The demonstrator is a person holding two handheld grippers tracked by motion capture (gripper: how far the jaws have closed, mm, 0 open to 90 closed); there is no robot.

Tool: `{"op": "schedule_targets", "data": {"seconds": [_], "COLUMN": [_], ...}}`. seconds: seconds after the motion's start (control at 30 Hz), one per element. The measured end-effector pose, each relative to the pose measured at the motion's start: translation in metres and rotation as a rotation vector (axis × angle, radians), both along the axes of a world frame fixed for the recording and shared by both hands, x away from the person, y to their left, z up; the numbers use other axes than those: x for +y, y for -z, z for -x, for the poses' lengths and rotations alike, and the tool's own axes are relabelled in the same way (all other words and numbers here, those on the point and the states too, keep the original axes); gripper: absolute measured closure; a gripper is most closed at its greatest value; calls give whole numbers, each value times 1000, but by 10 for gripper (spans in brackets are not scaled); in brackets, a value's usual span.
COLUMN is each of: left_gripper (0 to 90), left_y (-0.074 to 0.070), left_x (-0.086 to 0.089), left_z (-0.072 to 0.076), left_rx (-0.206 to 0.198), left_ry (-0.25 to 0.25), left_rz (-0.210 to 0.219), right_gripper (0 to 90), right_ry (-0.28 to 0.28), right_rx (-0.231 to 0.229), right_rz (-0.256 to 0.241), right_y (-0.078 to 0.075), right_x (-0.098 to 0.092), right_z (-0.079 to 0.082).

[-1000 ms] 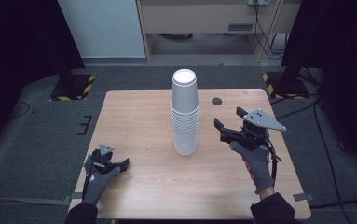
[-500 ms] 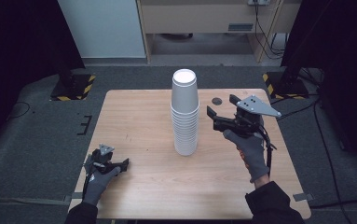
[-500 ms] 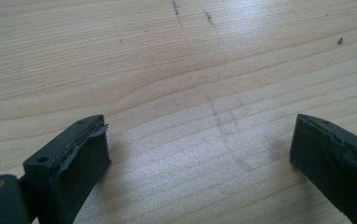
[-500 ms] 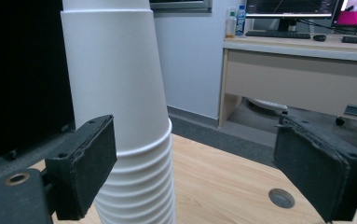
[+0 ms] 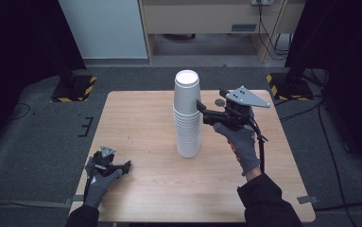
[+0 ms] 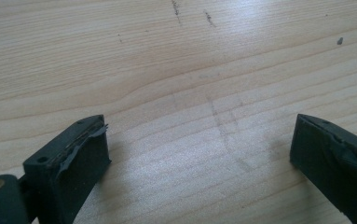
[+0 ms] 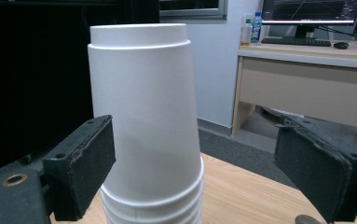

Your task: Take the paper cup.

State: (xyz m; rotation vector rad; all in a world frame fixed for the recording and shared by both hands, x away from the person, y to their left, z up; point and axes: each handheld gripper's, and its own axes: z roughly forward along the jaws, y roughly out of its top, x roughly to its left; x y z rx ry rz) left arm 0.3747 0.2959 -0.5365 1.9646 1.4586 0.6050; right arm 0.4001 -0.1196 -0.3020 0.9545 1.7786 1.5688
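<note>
Your right gripper (image 5: 200, 108) is raised beside the top cup (image 5: 187, 92) of the cup stack (image 5: 187, 127), which stands upside down at the middle of the table (image 5: 141, 123). Its jaws are spread wide and grasp nothing; the top cup sits partly between them, untouched. Your left gripper (image 5: 122, 166) rests low at the near left edge, jaws released. No cup is removed yet; closing on the top cup and lifting it remain.

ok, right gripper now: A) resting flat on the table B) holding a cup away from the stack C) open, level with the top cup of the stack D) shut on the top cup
C: the right gripper has its jaws spread wide, one on each side of the top cup of the stack, neither pad touching it.
</note>
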Motion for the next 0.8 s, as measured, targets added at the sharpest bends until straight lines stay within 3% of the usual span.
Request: {"op": "schedule_targets", "data": {"seconds": [0.37,0.8], "left_gripper": [36,35], "left_y": [0,0], "left_x": [0,0], "left_z": [0,0], "left_rx": [1,1], "left_ry": [1,1], "left_rz": [-1,-1], "right_gripper": [117,113], "right_ry": [-47,-56], "right_rx": [-5,22], "right_rz": [15,22], "right_y": [-1,7], "right_x": [22,41], "right_z": [-5,-18]}}
